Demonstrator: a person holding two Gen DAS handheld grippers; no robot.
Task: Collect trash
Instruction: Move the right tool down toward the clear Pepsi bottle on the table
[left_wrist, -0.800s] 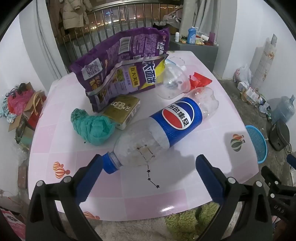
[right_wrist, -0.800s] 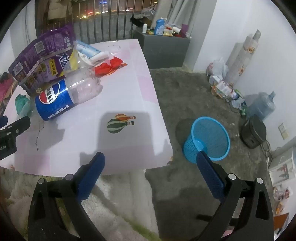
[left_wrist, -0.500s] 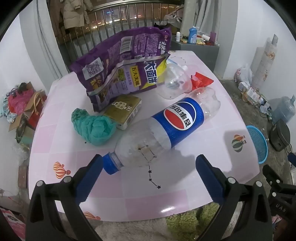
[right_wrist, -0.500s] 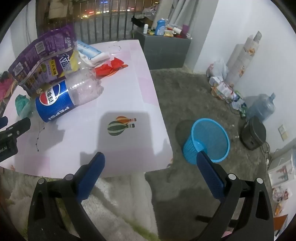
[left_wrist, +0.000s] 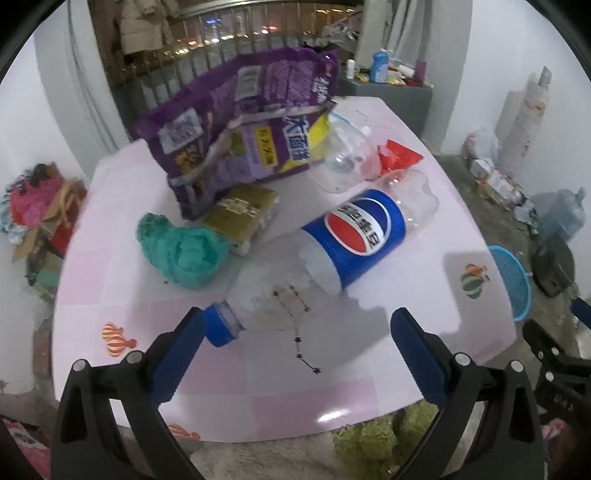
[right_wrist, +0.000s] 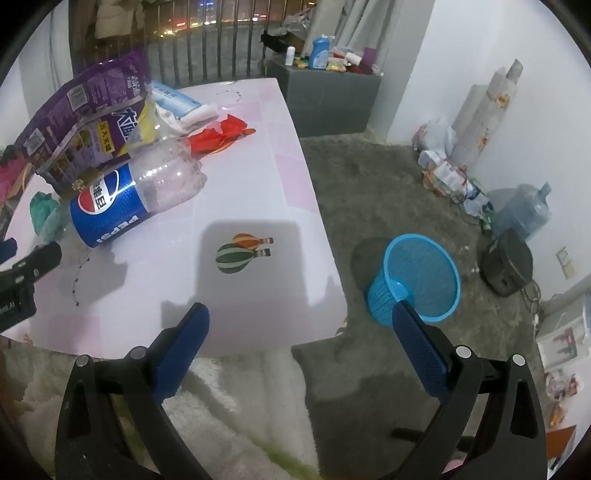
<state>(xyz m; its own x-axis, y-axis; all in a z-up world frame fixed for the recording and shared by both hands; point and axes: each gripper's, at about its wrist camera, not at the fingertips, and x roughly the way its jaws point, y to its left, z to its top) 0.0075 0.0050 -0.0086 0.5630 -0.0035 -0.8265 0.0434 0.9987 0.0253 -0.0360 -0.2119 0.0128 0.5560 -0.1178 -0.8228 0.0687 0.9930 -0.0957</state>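
An empty Pepsi bottle (left_wrist: 332, 254) lies on the pink table (left_wrist: 258, 387), its blue cap toward me; it also shows in the right wrist view (right_wrist: 136, 199). Around it lie a teal crumpled wad (left_wrist: 184, 251), a gold packet (left_wrist: 240, 210), a purple snack bag (left_wrist: 247, 129), a clear plastic bottle (left_wrist: 343, 162) and a red wrapper (left_wrist: 399, 157). My left gripper (left_wrist: 295, 332) is open, just short of the bottle's cap end. My right gripper (right_wrist: 299, 328) is open and empty over the table's right front corner. A blue mesh bin (right_wrist: 417, 280) stands on the floor right of the table.
A grey cabinet (right_wrist: 328, 99) with bottles stands behind the table. A water jug (right_wrist: 524, 214), a dark bag (right_wrist: 509, 262) and bags of clutter line the right wall. A railing (left_wrist: 221, 44) runs behind. A white shaggy rug (right_wrist: 229, 406) lies below the table edge.
My left gripper has moved a little forward and toward the Pepsi bottle's cap end. The right gripper has barely shifted. Both stay open.
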